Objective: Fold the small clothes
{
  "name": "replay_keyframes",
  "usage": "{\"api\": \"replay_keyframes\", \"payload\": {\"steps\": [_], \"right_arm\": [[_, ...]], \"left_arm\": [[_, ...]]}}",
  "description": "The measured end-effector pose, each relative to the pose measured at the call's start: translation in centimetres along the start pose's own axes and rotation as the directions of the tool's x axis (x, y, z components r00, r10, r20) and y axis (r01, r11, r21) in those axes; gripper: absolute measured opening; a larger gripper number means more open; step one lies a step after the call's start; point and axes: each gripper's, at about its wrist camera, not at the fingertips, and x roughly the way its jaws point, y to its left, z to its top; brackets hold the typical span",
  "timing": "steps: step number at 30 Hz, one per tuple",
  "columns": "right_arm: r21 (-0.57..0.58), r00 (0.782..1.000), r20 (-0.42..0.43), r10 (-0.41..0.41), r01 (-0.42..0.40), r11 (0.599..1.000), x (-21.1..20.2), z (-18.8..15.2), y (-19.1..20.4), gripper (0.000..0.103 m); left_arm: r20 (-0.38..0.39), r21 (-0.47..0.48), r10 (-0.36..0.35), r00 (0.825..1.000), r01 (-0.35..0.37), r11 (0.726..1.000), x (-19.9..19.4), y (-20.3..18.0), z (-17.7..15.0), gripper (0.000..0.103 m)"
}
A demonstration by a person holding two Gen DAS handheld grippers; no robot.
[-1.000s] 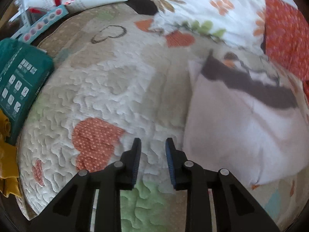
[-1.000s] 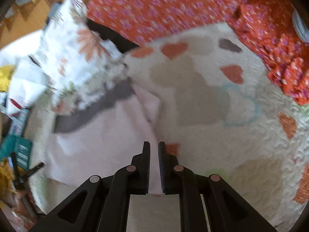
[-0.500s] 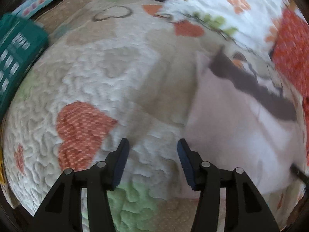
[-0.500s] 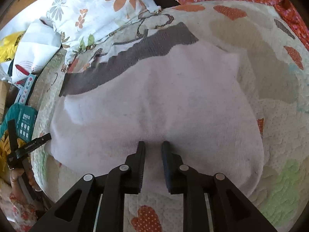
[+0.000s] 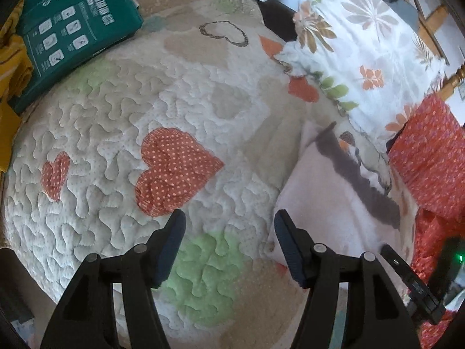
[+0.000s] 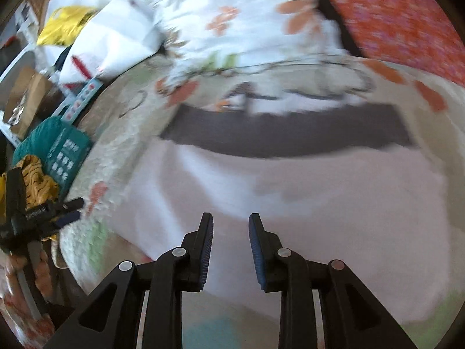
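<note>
A green packet (image 5: 69, 32) is seen at the far left of the heart quilt (image 5: 174, 122), and the left gripper (image 5: 228, 245) is held wide apart over the quilt with nothing in it. The small pale pink garment (image 6: 305, 203) with a dark grey band (image 6: 284, 133) is laid flat on the quilt, just right of the left gripper and below a flowered pillow (image 5: 363, 52). Above the garment's near part, the right gripper (image 6: 231, 250) is held partly apart, and nothing is pinched.
</note>
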Motion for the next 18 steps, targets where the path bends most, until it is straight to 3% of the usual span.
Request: {"api": "replay_keyframes", "payload": {"steps": [6,10,13,16,18], "right_arm": [[-0.102,0.996,-0.083,0.018,-0.026,0.994,8.0,3.7,8.3,0.028],[-0.161,0.987,-0.151,-0.060,0.035,0.986,14.2,5.6,12.0,0.028],[-0.180,0.983,-0.146,-0.108,0.081,0.980,16.7,6.9,13.6,0.032],[-0.228,0.979,-0.160,-0.126,0.088,0.970,18.2,7.8,14.9,0.056],[-0.287,0.971,-0.173,-0.164,0.110,0.952,18.2,8.0,15.9,0.057]], "left_arm": [[0.003,-0.055,-0.062,0.998,0.062,0.997,-0.3,1.7,1.7,0.062],[0.022,-0.095,-0.093,0.995,0.095,0.991,-1.2,3.1,2.8,0.062],[0.059,-0.116,-0.078,0.995,0.085,0.990,-2.1,4.3,3.6,0.062],[0.081,-0.138,-0.069,0.994,0.080,0.987,-2.6,5.2,4.1,0.063],[0.077,-0.150,-0.081,0.994,0.092,0.984,-2.6,5.5,4.2,0.063]]}}
